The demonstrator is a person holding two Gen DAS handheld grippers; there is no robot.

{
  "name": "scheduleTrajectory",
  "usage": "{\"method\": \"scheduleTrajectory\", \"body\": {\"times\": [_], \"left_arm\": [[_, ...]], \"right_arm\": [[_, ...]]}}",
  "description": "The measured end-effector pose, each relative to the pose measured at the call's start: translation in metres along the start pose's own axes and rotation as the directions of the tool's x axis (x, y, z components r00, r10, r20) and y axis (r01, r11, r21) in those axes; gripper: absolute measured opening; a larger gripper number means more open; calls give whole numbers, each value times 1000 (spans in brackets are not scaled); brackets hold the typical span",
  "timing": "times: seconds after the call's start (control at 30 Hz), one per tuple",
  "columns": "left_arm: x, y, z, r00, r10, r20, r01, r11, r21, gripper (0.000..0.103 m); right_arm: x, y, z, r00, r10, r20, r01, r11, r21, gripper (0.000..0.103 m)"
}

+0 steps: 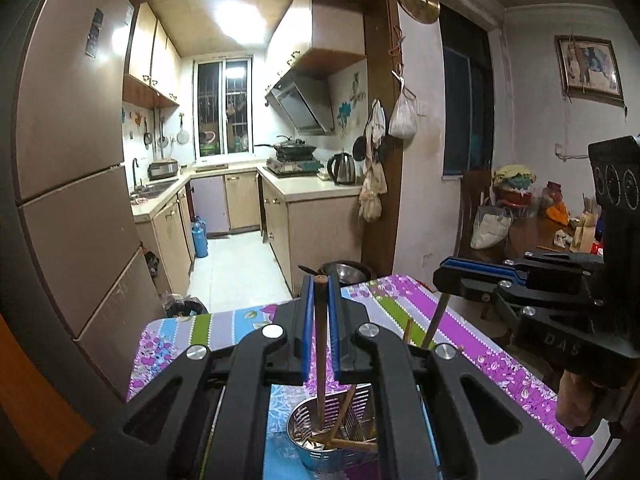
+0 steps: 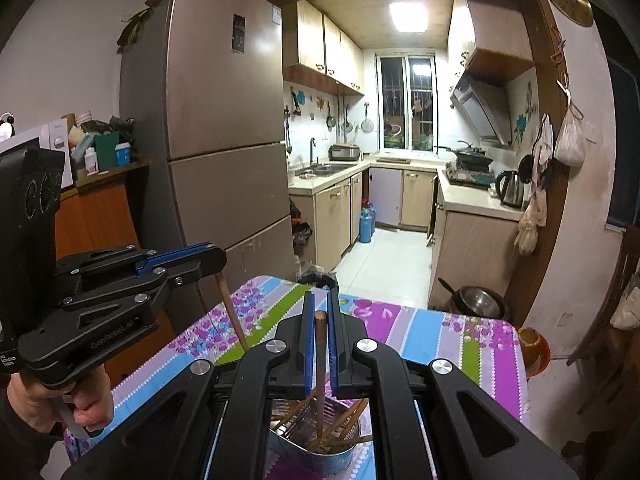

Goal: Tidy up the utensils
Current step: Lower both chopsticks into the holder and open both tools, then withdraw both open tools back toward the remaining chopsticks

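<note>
My left gripper (image 1: 320, 285) is shut on a brown chopstick (image 1: 320, 344). It stands almost upright, its lower end inside a perforated metal utensil holder (image 1: 352, 412) on the table. Several other chopsticks lean in the holder. My right gripper (image 2: 320, 300) is shut on a second brown chopstick (image 2: 320, 368), which also reaches down into the holder (image 2: 340, 460). In each view the other gripper shows from the side, the right gripper (image 1: 444, 278) and the left gripper (image 2: 218, 259), each clamped on a slanting chopstick.
The holder stands on a table with a floral striped cloth (image 1: 404, 300) (image 2: 440, 332). A tall fridge (image 2: 224, 120) rises at the left. A metal bowl (image 2: 480, 302) sits past the table's far edge by the kitchen doorway. A person's hand (image 2: 60, 400) holds the left gripper's handle.
</note>
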State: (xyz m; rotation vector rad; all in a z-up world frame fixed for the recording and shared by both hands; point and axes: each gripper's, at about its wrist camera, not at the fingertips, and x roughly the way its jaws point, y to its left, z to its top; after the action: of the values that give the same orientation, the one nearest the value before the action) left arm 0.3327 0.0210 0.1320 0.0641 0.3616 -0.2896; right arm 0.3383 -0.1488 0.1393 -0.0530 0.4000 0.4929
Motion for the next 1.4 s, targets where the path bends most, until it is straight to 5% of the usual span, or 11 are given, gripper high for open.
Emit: {"method": "scheduleTrajectory", "body": {"times": [0.4, 0.47, 0.53, 0.63, 0.87, 1.03, 1.13, 1.23, 1.4], "left_arm": [[21, 8, -15, 999, 8, -43, -9, 1000, -19, 7], [22, 9, -15, 999, 11, -46, -12, 1000, -17, 11], [20, 9, -15, 999, 15, -38, -15, 1000, -17, 31], [16, 8, -15, 999, 19, -25, -20, 1000, -15, 42], [-7, 11, -8, 1000, 26, 13, -25, 999, -21, 47], [-75, 9, -16, 994, 27, 102, -29, 999, 19, 54], [-139, 8, -49, 985, 33, 171, -42, 998, 54, 60], [-200, 9, -114, 977, 61, 206, -82, 992, 91, 62], [-235, 8, -216, 983, 115, 142, -127, 989, 80, 63]], "right_arm": [[19, -2, -15, 1000, 1, -30, 0, 1000, 22, 7], [19, -2, -15, 1000, -1, -30, 1, 1000, 22, 7], [18, -3, -15, 1000, -2, -28, 3, 1000, 21, 7], [16, -2, -14, 1000, -6, -20, 6, 1000, 19, 8], [-14, 5, -2, 998, -35, 46, 34, 999, 10, 11], [-82, 28, 4, 987, -24, 157, 29, 999, -30, 34], [-148, 51, -22, 966, -2, 259, 19, 998, -60, 45], [-201, 74, -87, 947, 0, 321, 16, 999, -47, 50], [-215, 109, -216, 971, -34, 236, 28, 999, 28, 47]]}}
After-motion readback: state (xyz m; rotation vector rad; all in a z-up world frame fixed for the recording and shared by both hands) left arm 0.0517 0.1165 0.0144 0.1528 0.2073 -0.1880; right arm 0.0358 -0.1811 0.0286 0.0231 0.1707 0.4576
